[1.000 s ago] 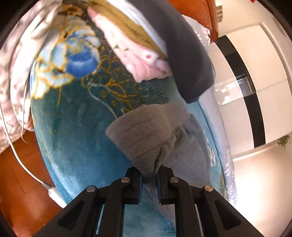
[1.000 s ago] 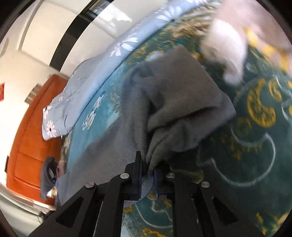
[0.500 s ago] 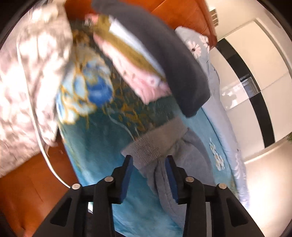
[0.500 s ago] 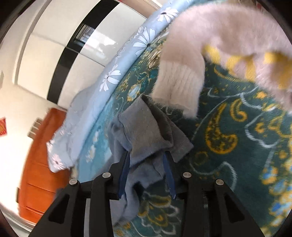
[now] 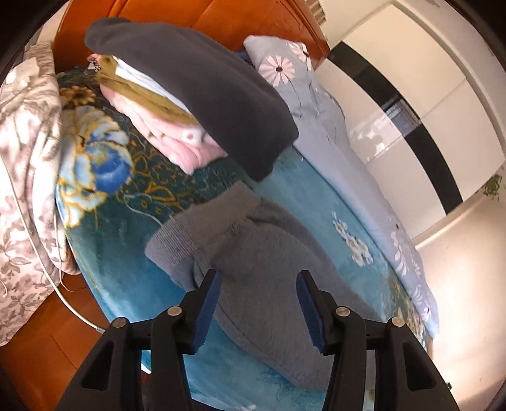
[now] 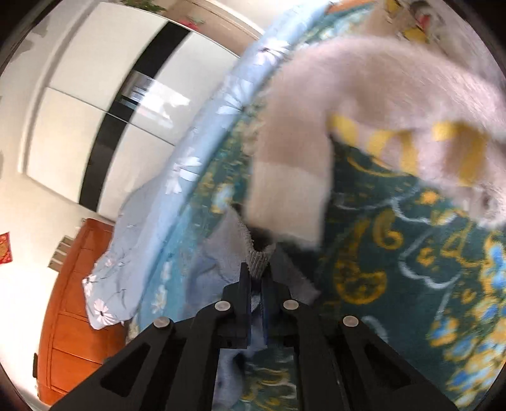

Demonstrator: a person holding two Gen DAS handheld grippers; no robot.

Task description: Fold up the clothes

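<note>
Seen from the left wrist, the left gripper stands with its jaws spread wide and nothing between them, hovering over the grey garment, which lies crumpled on the teal floral blanket near the blanket's edge that drops toward the wooden floor. The garment's ribbed cuff points toward a stack of folded clothes farther up the blanket, with a dark item on top and pink and olive layers under it. A pale blue daisy-print duvet runs along the blanket's far side, a grey leaf-print cover hangs at the opposite edge with a white cable beside it, and an orange wooden headboard stands behind the stack. Seen from the right wrist, the right gripper has its jaws pressed together on a ribbed edge of the grey garment, which bunches just ahead of the fingertips on the blanket. A fluffy beige sweater with yellow stripes, blurred, lies just beyond, its sleeve end reaching over the grey cloth
</note>
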